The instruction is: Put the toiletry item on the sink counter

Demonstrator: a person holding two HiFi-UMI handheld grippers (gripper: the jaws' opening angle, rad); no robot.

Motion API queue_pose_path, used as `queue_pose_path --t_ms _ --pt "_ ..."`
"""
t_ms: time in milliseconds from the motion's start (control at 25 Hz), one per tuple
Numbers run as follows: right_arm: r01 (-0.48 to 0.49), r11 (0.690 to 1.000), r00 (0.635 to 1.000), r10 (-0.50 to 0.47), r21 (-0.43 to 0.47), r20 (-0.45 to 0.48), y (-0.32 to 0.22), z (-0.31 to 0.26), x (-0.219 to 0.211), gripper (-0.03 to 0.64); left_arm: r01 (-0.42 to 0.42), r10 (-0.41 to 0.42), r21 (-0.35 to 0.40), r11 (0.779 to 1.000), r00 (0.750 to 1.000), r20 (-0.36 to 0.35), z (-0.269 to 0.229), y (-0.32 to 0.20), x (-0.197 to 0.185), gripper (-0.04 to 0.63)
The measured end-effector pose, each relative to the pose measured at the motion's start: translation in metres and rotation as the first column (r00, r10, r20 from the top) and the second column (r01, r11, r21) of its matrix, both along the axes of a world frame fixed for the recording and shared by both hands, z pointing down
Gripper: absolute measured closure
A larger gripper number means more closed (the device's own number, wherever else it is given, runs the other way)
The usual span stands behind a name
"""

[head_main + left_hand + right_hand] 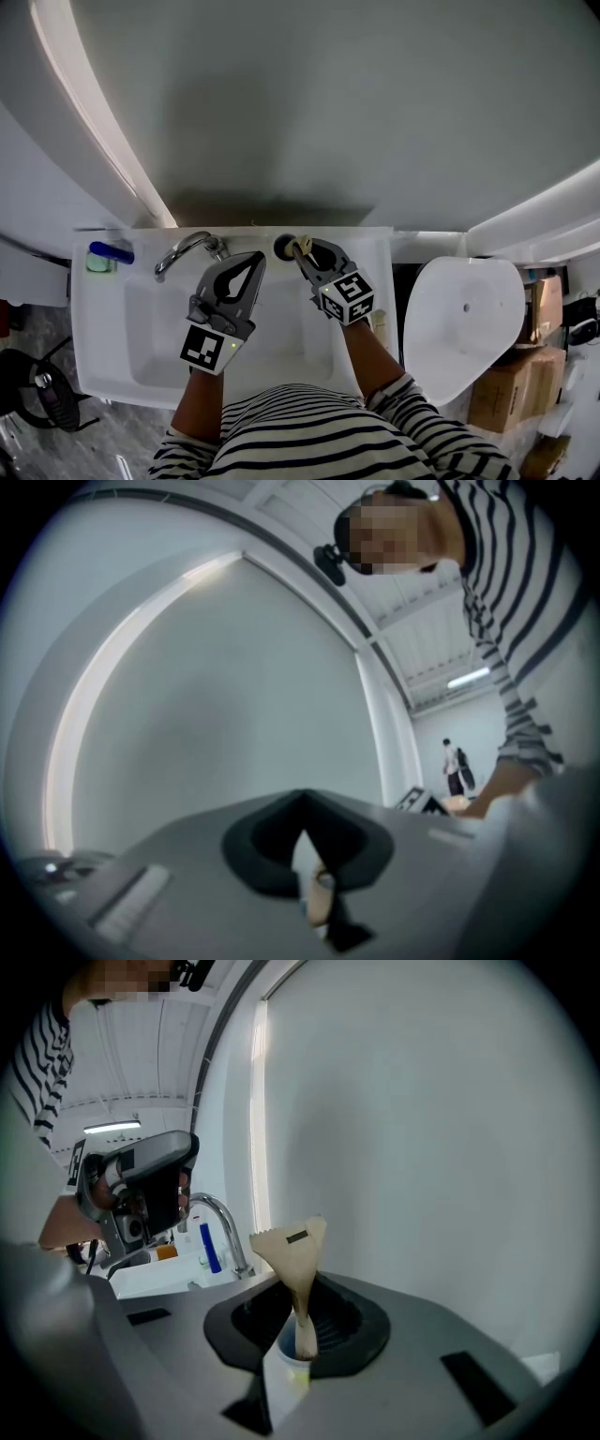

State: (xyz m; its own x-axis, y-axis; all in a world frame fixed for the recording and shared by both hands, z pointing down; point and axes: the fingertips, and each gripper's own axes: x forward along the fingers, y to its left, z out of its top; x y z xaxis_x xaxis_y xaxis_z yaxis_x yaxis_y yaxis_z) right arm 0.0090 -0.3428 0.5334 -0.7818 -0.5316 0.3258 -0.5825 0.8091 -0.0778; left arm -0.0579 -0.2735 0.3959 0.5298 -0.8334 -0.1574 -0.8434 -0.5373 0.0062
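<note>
Right gripper (302, 1327) — jaws nearly together, pinching the thin neck of a tan crimped tube (292, 1246), flared end up. Left gripper (251, 262): jaws fully shut, nothing in them, hanging over the basin.

The tube is at the back rim of the sink bench (361, 240), just right of the faucet (187, 248), its low end at the mouth of what looks like a white cup (284, 1372). Can't tell if it's inside.

Step in hand, prob. the set-down. Keep your pinch firm — that neck looks floppy. Pick a flat bare bit of bench, lower til it rests, then open. Mind the cup & the basin edge.
</note>
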Motion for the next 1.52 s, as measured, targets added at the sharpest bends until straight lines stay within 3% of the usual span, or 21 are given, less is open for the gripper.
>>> queue_pose_path --t_ms 640,760,1040,1520 --pt "0.031 0.999 0.999 -0.031 0.024 -0.017 -0.001 0.006 -0.006 0.561 -0.014 0.014 -0.002 1.0 1.0 0.01 0.001 -0.001 0.005 0.589" --pt "0.034 0.999 0.999 -0.034 0.015 -0.031 0.0 0.009 -0.007 0.491 -0.012 0.012 -0.001 1.0 1.0 0.009 0.0 -0.002 0.004 0.589" --pt "0.032 0.999 0.999 -0.032 0.04 -0.017 0.003 0.0 -0.003 0.431 -0.014 0.013 0.012 1.0 1.0 0.013 -0.005 0.0 0.006 0.589" --pt "0.005 0.994 0.998 -0.012 0.112 0.062 0.017 -0.039 0.011 0.411 -0.023 0.023 0.018 1.0 1.0 0.019 -0.011 0.006 0.01 0.589"
